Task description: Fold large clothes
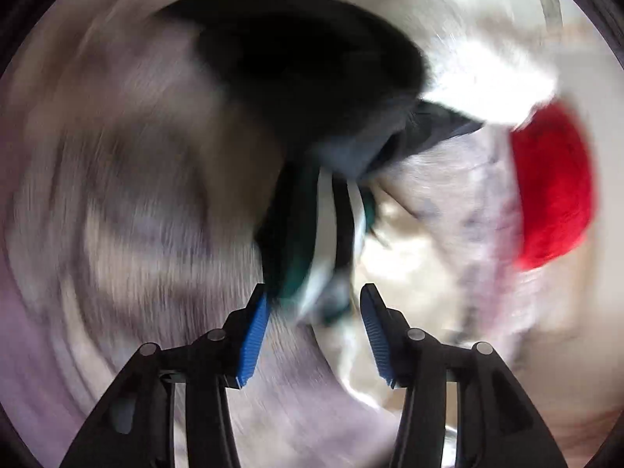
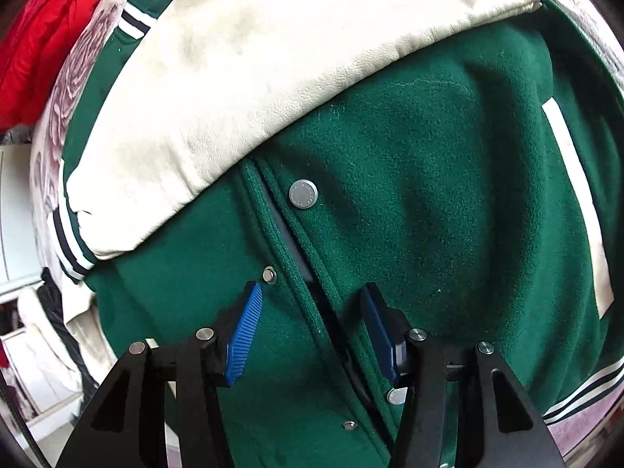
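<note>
While the green varsity jacket (image 2: 409,179) fills nearly the whole right wrist view, I can see it lying spread out with a cream sleeve (image 2: 249,89) folded across its upper part, the striped cuff (image 2: 72,249) ending at the left edge. Its front placket runs diagonally down the middle, with a round metal snap (image 2: 303,194) beside the seam and smaller snaps below. My right gripper (image 2: 312,300) hovers close over that placket, its blue-padded fingers (image 2: 243,331) set wide apart on either side of the seam and holding nothing. Under the jacket lies a grey-and-white patterned sheet (image 2: 58,117), and a red garment (image 2: 43,50) is bunched at the far left.

From the left wrist view everything is smeared by motion blur. My left gripper (image 1: 314,304) has its fingers (image 1: 253,335) spread wide, and a green, white and black striped piece of the jacket (image 1: 312,241) hangs just ahead of them; I cannot tell whether it touches either pad. A dark mass (image 1: 296,58) sits above it, and the red garment (image 1: 553,183) shows on the right.
</note>
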Tool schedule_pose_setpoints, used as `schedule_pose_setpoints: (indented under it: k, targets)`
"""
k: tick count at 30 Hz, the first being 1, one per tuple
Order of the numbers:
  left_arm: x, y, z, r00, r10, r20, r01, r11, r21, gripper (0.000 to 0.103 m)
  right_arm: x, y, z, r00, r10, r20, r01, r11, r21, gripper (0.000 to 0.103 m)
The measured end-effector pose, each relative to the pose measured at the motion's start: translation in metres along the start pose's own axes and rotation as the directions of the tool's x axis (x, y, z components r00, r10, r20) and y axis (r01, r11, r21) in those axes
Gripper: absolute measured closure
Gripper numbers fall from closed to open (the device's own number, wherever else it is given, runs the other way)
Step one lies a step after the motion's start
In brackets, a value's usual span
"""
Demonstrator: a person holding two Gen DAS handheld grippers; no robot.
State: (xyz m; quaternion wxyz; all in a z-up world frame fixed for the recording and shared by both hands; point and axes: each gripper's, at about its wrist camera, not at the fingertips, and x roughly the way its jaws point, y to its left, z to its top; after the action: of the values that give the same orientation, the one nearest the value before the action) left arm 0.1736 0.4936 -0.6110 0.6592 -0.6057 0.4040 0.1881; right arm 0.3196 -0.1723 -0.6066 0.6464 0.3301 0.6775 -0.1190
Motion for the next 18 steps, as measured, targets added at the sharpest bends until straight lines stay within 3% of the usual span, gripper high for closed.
schedule_pose_setpoints:
  k: [1, 3, 5, 9, 12, 14, 16, 17, 18]
  targets:
    - [-0.006, 0.013, -0.01, 0.997, -0.08, -0.01, 0.079, 0.994, -0.069, 0.054, 0.002, -0.001, 0.0, 1.0, 0.005, -0.003, -0.005, 1.0, 0.002, 0.048]
    - [-0.008, 0.025, -0.027, 0.986, -0.167, -0.009, 0.164, 0.977, -0.139, 0.045, 0.006, -0.003, 0.0, 1.0, 0.004, -0.006, -0.004, 1.0, 0.0, 0.048]
    - [0.005, 0.026, -0.042, 0.978, -0.206, -0.028, 0.199, 0.967, -0.156, 0.04, 0.004, -0.01, 0.007, 1.0, -0.003, -0.006, 0.003, 1.0, -0.008, 0.048]
    - [0.06, 0.01, -0.049, 0.99, -0.129, -0.063, 0.12, 0.984, -0.128, 0.04, 0.001, -0.018, 0.023, 1.0, -0.012, 0.009, 0.012, 1.0, -0.024, 0.048]
    - [0.068, -0.023, -0.047, 0.999, -0.019, 0.044, 0.021, 0.999, -0.038, 0.038, 0.001, -0.011, 0.03, 1.0, -0.024, 0.019, 0.025, 0.999, -0.033, 0.048]
    - [0.073, -0.055, -0.048, 0.991, 0.078, 0.111, -0.087, 0.994, 0.073, 0.039, -0.003, -0.002, 0.036, 0.995, -0.09, 0.051, 0.094, 0.993, -0.078, 0.048]
    - [0.078, -0.082, -0.046, 0.973, 0.165, 0.163, -0.194, 0.964, 0.181, 0.089, -0.005, 0.01, 0.043, 0.984, -0.151, 0.096, 0.163, 0.978, -0.129, 0.048]
    - [0.085, -0.091, -0.036, 0.965, 0.192, 0.176, -0.227, 0.952, 0.204, 0.1, -0.008, 0.017, 0.047, 0.979, -0.164, 0.123, 0.181, 0.972, -0.149, 0.048]
    - [0.089, -0.103, -0.032, 0.959, 0.201, 0.201, -0.246, 0.942, 0.23, 0.1, -0.009, 0.023, 0.051, 0.973, -0.181, 0.145, 0.203, 0.966, -0.162, 0.048]
